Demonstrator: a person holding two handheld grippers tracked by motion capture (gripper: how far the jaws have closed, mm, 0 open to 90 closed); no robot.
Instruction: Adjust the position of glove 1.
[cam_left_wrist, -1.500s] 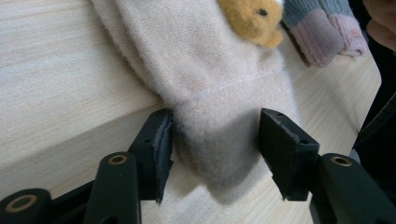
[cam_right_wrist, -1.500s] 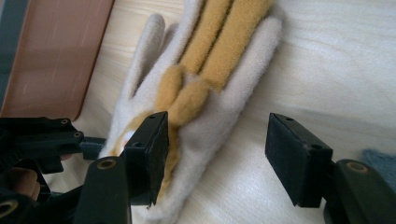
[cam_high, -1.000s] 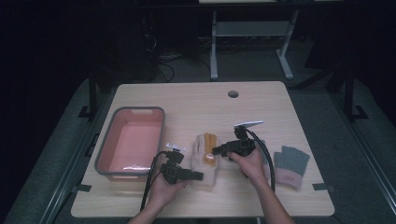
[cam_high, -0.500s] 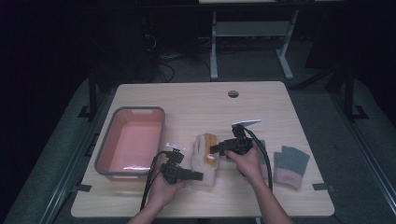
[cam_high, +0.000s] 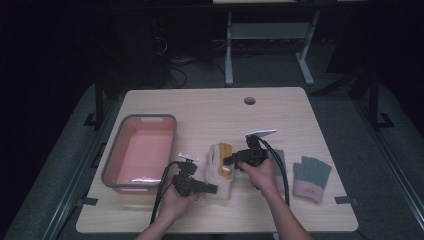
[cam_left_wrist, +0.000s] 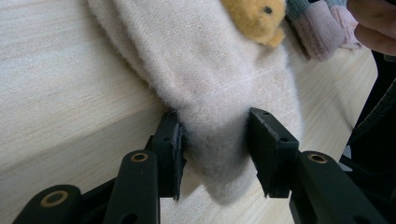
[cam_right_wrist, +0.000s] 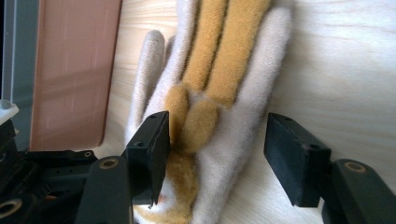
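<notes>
Dark room all around, with a light wooden table (cam_high: 210, 107) sitting in the middle of the high view and a white metal frame (cam_high: 265, 45) standing behind it at the top of the frame. A pink tub with a grey rim (cam_high: 141, 150) is sitting on the left part of the table. Just right of it, lower centre, a cream glove with a yellow plush patch (cam_high: 220, 170) is lying flat. The left gripper (cam_high: 212, 189) is coming in from the bottom, held in a hand, with its tips at the glove's near end. The right gripper (cam_high: 227, 161) is reaching over the glove from the right, grey plate on top. Further right, a grey and pink fingerless glove (cam_high: 310, 177) is lying well apart from the cream one.

Left gripper view: the left gripper (cam_left_wrist: 215, 149) is pinching the fuzzy cuff end of the cream glove (cam_left_wrist: 201, 70), both jaws pressing into the fabric. The yellow plush patch is sitting at the top of the frame, and the grey-pink glove (cam_left_wrist: 322, 23) is peeking in at the upper right.

Right gripper view: the right gripper (cam_right_wrist: 215, 149) is sitting spread wide on either side of the cream glove (cam_right_wrist: 210, 93); the left jaw is right at the yellow part, the right jaw is clear of the fabric. The pink tub (cam_right_wrist: 70, 70) is showing at the upper left.
</notes>
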